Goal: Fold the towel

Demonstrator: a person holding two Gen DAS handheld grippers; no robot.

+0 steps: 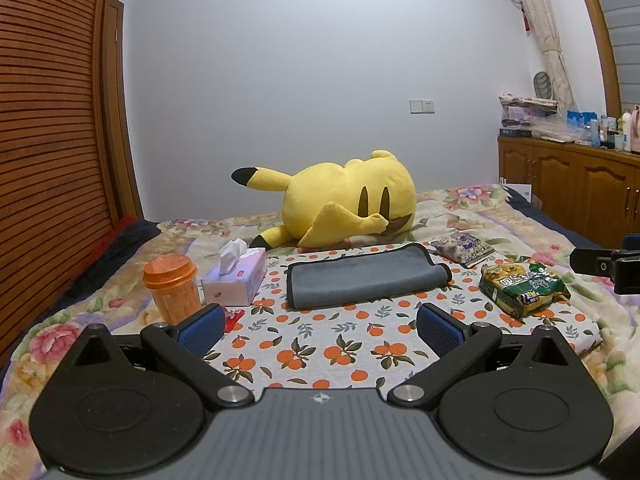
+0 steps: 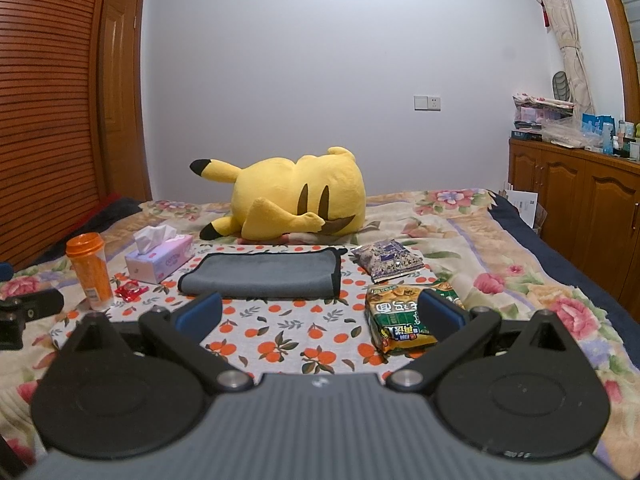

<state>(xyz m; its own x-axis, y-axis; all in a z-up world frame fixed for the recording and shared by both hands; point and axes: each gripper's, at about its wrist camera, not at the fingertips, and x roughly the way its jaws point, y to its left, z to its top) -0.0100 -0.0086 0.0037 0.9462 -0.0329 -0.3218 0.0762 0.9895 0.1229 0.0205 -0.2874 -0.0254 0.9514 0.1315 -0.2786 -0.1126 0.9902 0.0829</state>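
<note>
A grey towel (image 1: 362, 278) with a dark hem lies folded into a flat rectangle on the orange-print cloth (image 1: 320, 344) on the bed; it also shows in the right wrist view (image 2: 266, 274). My left gripper (image 1: 320, 326) is open and empty, held above the cloth, short of the towel's near edge. My right gripper (image 2: 320, 312) is open and empty, also short of the towel, with its right finger over a noodle packet (image 2: 400, 316). Each gripper shows at the edge of the other's view, the right (image 1: 608, 266) and the left (image 2: 24, 312).
An orange bottle (image 1: 173, 294), a tissue box (image 1: 236, 280) and a red wrapper (image 2: 130, 292) lie left of the towel. A purple snack bag (image 1: 464, 248) and the green noodle packet (image 1: 524, 288) lie right. A yellow plush (image 1: 344, 200) lies behind. A wooden cabinet (image 1: 572, 180) stands at right.
</note>
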